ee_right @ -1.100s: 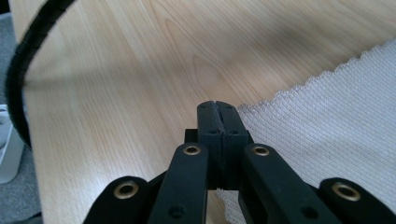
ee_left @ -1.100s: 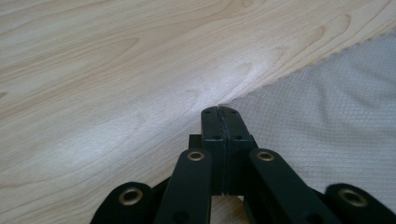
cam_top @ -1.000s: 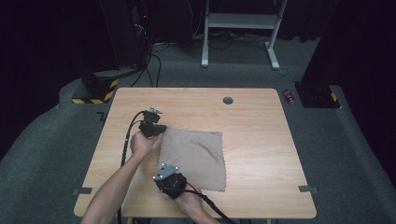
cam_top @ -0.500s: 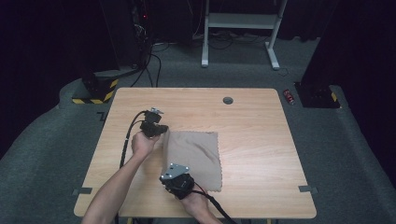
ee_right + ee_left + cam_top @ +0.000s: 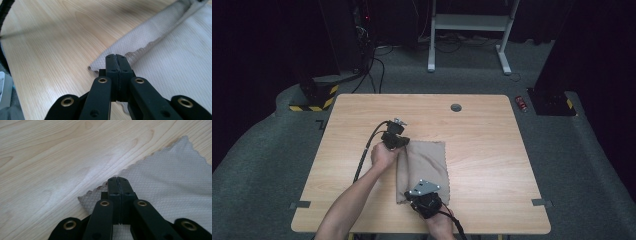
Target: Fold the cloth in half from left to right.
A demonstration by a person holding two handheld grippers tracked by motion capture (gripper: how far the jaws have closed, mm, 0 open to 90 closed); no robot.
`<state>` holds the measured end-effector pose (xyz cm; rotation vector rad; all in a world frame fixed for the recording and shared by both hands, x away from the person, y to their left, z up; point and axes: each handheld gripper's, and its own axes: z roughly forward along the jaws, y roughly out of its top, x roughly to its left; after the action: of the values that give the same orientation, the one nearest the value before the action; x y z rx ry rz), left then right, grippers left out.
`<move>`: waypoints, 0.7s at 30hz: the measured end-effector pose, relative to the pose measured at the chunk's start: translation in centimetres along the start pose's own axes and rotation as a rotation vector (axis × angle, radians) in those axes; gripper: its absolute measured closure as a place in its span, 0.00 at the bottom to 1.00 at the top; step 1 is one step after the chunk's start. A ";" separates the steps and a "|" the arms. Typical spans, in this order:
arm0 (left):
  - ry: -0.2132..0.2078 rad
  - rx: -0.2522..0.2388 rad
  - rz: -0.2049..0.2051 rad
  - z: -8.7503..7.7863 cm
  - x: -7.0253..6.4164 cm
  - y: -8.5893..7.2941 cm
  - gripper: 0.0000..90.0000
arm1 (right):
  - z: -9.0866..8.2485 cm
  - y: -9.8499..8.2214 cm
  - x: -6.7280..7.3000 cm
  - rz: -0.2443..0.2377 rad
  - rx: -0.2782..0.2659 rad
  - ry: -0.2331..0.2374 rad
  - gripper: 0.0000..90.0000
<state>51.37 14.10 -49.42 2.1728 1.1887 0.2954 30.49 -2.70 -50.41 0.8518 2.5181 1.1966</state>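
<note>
Folding now: left gripper and right gripper each clamp a cloth corner, carrying that edge across.

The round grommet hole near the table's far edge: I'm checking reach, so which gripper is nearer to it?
Left. The left gripper is at the cloth's far corner, nearer the hole; the right gripper is at the near edge.

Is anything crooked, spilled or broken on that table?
Nothing spilled or broken. The cloth isn't flat: its left edge is folded over onto itself, pinched by the left claw at the far corner and the right claw at the near one. It looks like folding in progress.
</note>
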 end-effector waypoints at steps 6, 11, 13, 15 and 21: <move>-0.013 0.002 0.020 0.7 -1.1 0.6 1.00 | -1.1 -1.2 -0.7 0.023 -0.006 -0.028 1.00; -0.007 0.015 0.087 1.2 -2.6 1.3 0.99 | -1.9 -2.1 -1.3 0.039 -0.007 -0.047 1.00; -0.019 0.010 0.081 1.3 -2.9 1.8 0.99 | -2.3 -2.4 -1.4 0.048 -0.007 -0.058 1.00; -0.020 0.006 0.093 1.5 -3.4 2.2 0.99 | -2.7 -2.6 -1.7 0.056 -0.013 -0.066 1.00; -0.031 0.006 0.103 2.1 -4.5 2.9 0.99 | -4.0 -3.5 -2.4 0.084 -0.023 -0.095 1.00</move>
<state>51.75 8.39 -48.79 2.2394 1.0638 0.3008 29.33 -8.41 -50.60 0.9935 2.4110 1.1789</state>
